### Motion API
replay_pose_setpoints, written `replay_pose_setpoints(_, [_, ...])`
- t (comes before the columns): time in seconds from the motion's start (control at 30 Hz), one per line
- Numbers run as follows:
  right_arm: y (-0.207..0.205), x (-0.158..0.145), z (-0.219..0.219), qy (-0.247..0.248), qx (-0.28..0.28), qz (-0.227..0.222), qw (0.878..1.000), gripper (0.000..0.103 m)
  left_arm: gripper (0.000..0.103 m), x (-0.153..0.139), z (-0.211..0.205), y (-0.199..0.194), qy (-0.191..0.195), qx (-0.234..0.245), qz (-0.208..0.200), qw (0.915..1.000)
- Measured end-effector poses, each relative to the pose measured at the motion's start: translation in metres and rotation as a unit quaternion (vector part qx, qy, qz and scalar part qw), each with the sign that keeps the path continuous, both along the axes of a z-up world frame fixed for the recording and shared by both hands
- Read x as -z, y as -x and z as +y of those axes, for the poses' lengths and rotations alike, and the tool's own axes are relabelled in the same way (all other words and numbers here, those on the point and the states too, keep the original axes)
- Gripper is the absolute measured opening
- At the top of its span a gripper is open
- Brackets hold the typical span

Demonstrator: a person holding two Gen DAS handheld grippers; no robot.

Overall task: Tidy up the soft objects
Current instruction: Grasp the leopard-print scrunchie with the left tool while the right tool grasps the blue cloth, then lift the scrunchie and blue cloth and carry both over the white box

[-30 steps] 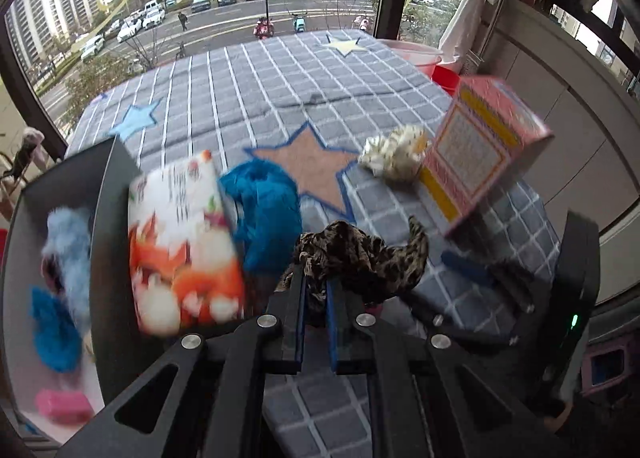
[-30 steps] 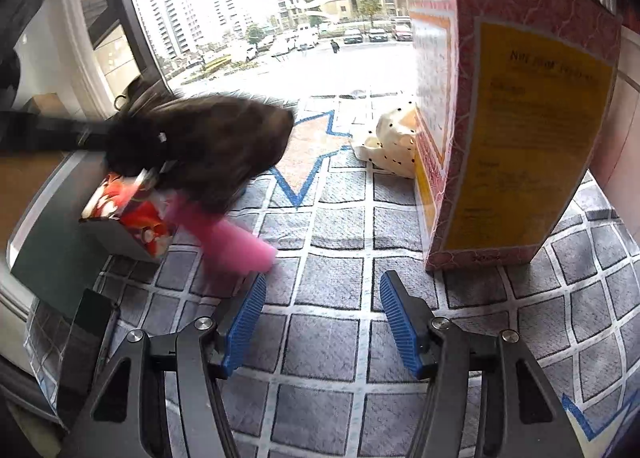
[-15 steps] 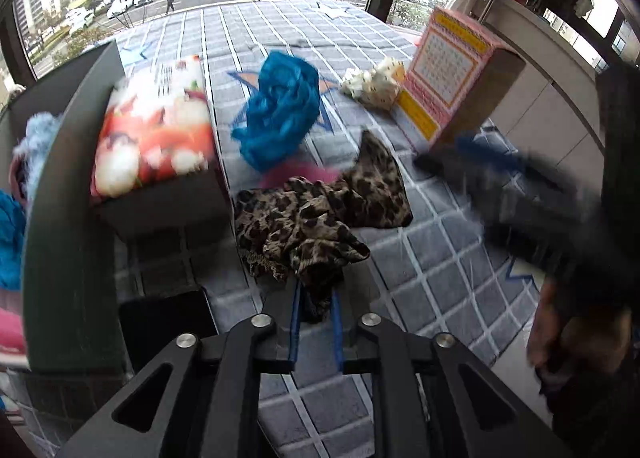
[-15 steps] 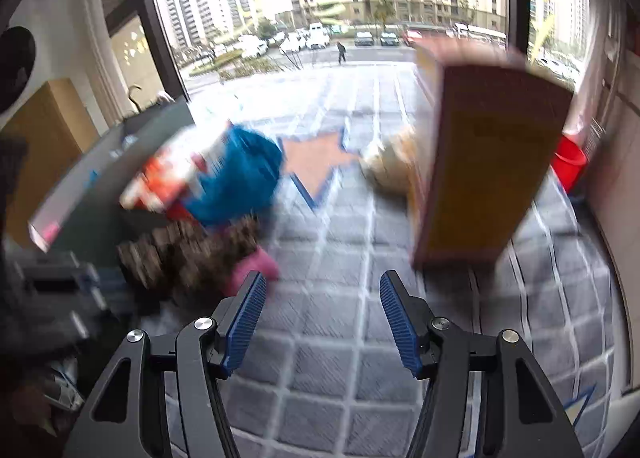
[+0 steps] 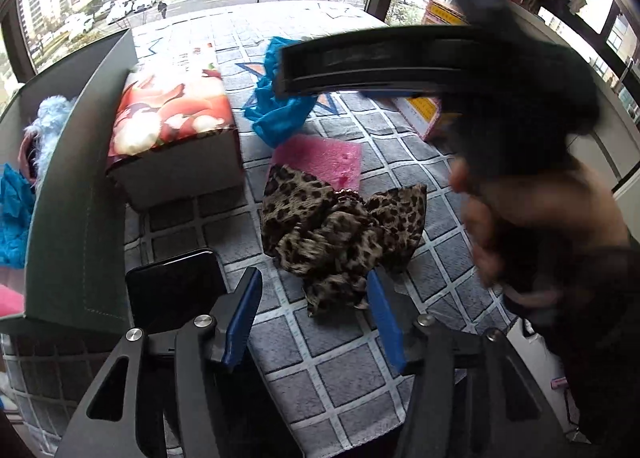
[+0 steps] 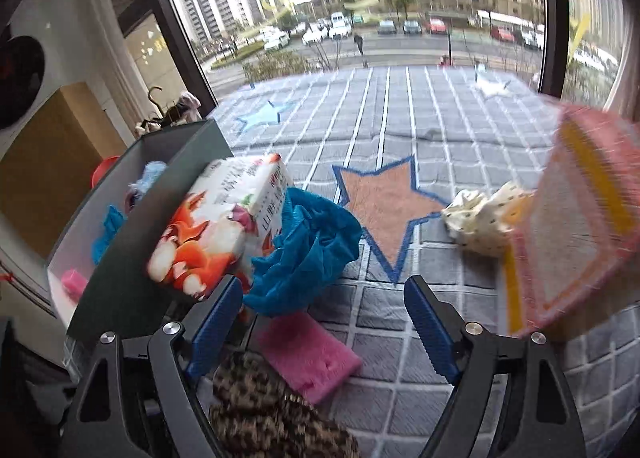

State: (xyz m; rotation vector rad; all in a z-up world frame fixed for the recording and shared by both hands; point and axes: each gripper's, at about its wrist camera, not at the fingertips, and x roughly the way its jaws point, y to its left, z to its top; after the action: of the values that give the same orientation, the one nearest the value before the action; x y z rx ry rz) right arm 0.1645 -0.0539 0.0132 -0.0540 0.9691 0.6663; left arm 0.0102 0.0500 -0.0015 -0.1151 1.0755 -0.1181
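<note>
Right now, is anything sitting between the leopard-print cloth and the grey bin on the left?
Yes. A tissue box stands against the grey bin wall, up-left of the leopard-print cloth, and a black phone lies by the wall's near end. The wall itself must also be cleared.

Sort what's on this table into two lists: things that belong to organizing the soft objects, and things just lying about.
Belongs to the job:
leopard-print cloth
pink sponge
blue cloth
cream dotted cloth
grey storage box, already holding soft items

Just lying about:
tissue box
pink and yellow carton
black phone
</note>
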Motion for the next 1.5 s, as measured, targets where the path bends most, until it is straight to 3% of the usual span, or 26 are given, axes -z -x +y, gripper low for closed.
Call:
replay_pose_setpoints(0.1, [-0.017, 0.018, 0.012, 0.003, 0.004, 0.029, 1.000, 0.083, 0.060, -0.002, 0.005, 0.002, -0.001, -0.006, -0.003, 1.0000])
replay_pose_setpoints(0.13, [-0.025, 0.027, 0.017, -0.005, -0.002, 0.050, 0.999, 0.068, 0.061, -0.002, 0.006, 0.001, 0.001, -0.007, -0.002, 1.0000])
replay_pose_setpoints(0.17, [-0.029, 0.033, 0.019, -0.012, -0.007, 0.071, 0.997, 0.042, 0.061, -0.001, 0.006, 0.001, 0.003, -0.008, 0.000, 1.0000])
replay_pose_setpoints(0.2, [-0.033, 0.039, 0.019, -0.015, -0.003, 0.084, 0.996, 0.034, 0.061, -0.001, 0.010, 0.002, 0.005, -0.008, 0.000, 1.0000])
replay_pose_setpoints(0.27, [-0.029, 0.033, 0.012, -0.017, 0.005, 0.068, 0.998, 0.026, 0.061, -0.001, 0.010, 0.001, 0.007, -0.008, 0.000, 0.9999])
replay_pose_setpoints(0.43, [0.012, -0.018, -0.032, -0.039, 0.018, -0.013, 0.999, 0.026, 0.063, 0.005, 0.002, -0.013, 0.011, 0.003, 0.006, 0.9999])
replay_pose_setpoints(0.53, [0.040, -0.040, -0.073, -0.041, 0.042, -0.048, 0.997, 0.027, 0.073, 0.008, -0.010, -0.026, 0.009, 0.013, 0.008, 0.9998])
replay_pose_setpoints(0.63, [0.058, -0.036, -0.108, -0.014, 0.077, -0.057, 0.995, 0.027, 0.076, 0.009, -0.019, -0.034, 0.004, 0.019, 0.010, 0.9998])
replay_pose_setpoints(0.8, [0.064, -0.015, -0.139, -0.019, 0.113, -0.022, 0.993, 0.027, 0.079, 0.024, -0.031, -0.049, -0.031, 0.019, 0.019, 0.9992])
replay_pose_setpoints(0.83, [0.065, -0.011, -0.142, -0.017, 0.115, -0.019, 0.993, 0.027, 0.078, 0.028, -0.030, -0.053, -0.027, 0.017, 0.025, 0.9992])
replay_pose_setpoints(0.9, [0.066, -0.006, -0.142, -0.016, 0.118, -0.015, 0.993, 0.027, 0.047, 0.035, -0.029, -0.057, -0.018, 0.020, 0.039, 0.9989])
replay_pose_setpoints(1.0, [0.070, -0.010, -0.145, -0.024, 0.116, -0.019, 0.993, 0.027, 0.032, 0.032, -0.033, -0.055, -0.030, 0.026, 0.032, 0.9987])
replay_pose_setpoints(1.2, [0.077, -0.015, -0.150, -0.033, 0.119, -0.029, 0.992, 0.027, 0.028, 0.011, -0.040, -0.039, -0.018, 0.030, 0.015, 0.9993])
replay_pose_setpoints(1.33, [0.078, -0.016, -0.161, -0.039, 0.128, -0.024, 0.991, 0.027, 0.028, -0.008, -0.057, -0.035, -0.024, 0.059, -0.003, 0.9980])
replay_pose_setpoints(1.5, [0.073, -0.033, -0.188, -0.055, 0.163, -0.034, 0.985, 0.027, 0.026, -0.041, -0.077, -0.058, -0.025, 0.079, -0.033, 0.9960])
